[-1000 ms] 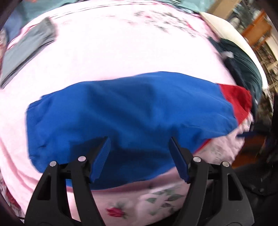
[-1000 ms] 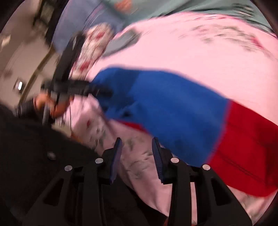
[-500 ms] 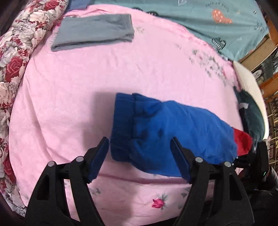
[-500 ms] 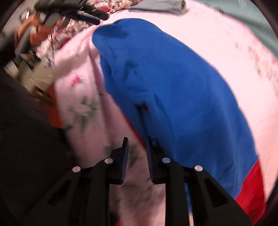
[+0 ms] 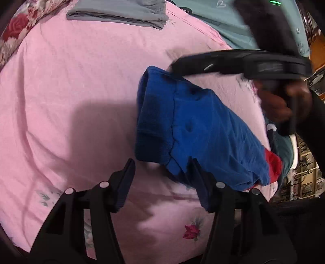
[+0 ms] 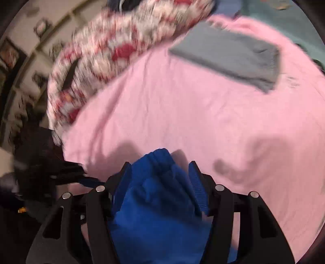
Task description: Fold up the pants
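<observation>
Blue pants [image 5: 195, 130] with a red part [image 5: 273, 164] lie folded on the pink bedsheet [image 5: 71, 91], waistband end toward the left. My left gripper [image 5: 162, 172] is open and empty, just in front of the waistband's near corner. In the left wrist view my right gripper [image 5: 176, 68] reaches over the pants' far corner. In the right wrist view the right gripper [image 6: 159, 172] is open, its jaws wide on either side of the blue waistband [image 6: 158, 182], which lies between them.
Folded grey pants [image 5: 119, 12] [image 6: 229, 54] lie at the far side of the bed. A floral quilt [image 6: 113, 50] is bunched along the left edge. A teal sheet [image 5: 229, 26] and dark clothes [image 5: 284, 150] lie to the right.
The right gripper has swung from the pants' near edge over to the waistband's far corner and opened wide. The left gripper has shifted slightly left of the pants, still open.
</observation>
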`<state>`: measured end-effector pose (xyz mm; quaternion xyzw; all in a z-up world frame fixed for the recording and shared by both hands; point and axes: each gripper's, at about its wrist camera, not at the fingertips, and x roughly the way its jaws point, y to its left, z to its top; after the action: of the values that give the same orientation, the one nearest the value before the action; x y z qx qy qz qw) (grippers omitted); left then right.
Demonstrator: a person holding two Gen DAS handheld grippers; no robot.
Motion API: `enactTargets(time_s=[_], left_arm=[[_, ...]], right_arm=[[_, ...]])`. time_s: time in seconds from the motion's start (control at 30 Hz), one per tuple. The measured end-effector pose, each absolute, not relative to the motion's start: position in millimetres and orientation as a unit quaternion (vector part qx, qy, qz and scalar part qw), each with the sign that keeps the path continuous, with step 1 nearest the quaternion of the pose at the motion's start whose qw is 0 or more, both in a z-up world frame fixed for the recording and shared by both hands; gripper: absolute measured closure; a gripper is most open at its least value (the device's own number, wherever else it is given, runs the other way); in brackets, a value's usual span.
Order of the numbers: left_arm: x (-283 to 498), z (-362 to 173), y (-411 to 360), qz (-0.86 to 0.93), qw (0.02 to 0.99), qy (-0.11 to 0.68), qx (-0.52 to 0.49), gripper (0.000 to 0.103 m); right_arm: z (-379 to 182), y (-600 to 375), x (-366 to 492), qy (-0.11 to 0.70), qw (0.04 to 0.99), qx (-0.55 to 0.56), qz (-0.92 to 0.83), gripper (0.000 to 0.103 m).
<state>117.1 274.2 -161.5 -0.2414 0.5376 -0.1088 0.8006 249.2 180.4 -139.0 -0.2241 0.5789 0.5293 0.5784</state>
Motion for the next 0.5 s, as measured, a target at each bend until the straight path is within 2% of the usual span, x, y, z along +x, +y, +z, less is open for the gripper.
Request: enactTargets(time_s=[0.03, 0.1, 0.13, 0.2, 0.3, 0.37, 0.47, 0.5], left_arm=[[117, -163, 278, -0.115, 0.799, 0.534, -0.252, 0.047], [116, -165, 287, -0.115, 0.8, 0.526, -0.265, 0.043], [115, -165, 293, -0.115, 0.8, 0.521, -0.274, 0.042], [119, -169, 303, -0.128, 0.795, 0.509, -0.304, 0.031], [130, -177, 313, -0.154, 0.785, 0.499, -0.332, 0.019], [142, -183, 314, -0.198, 0.771, 0.488, -0.357, 0.016], [161, -188, 302, -0.268, 0.751, 0.488, -0.355, 0.016], [165, -190, 298, -0.285, 0.747, 0.492, -0.344, 0.019]], right_arm=[[-156, 191, 247, 0.602, 0.544, -0.256, 0.525, 0.045], [-160, 196, 242, 0.596, 0.532, -0.282, 0.531, 0.053], [-155, 194, 240, 0.593, 0.525, -0.29, 0.537, 0.066], [-136, 187, 240, 0.594, 0.523, -0.278, 0.544, 0.074], [-103, 170, 233, 0.58, 0.529, -0.26, 0.562, 0.076], [-85, 157, 229, 0.574, 0.536, -0.256, 0.564, 0.076], [-67, 142, 233, 0.574, 0.554, -0.237, 0.555, 0.076], [-66, 143, 236, 0.576, 0.556, -0.228, 0.554, 0.076]])
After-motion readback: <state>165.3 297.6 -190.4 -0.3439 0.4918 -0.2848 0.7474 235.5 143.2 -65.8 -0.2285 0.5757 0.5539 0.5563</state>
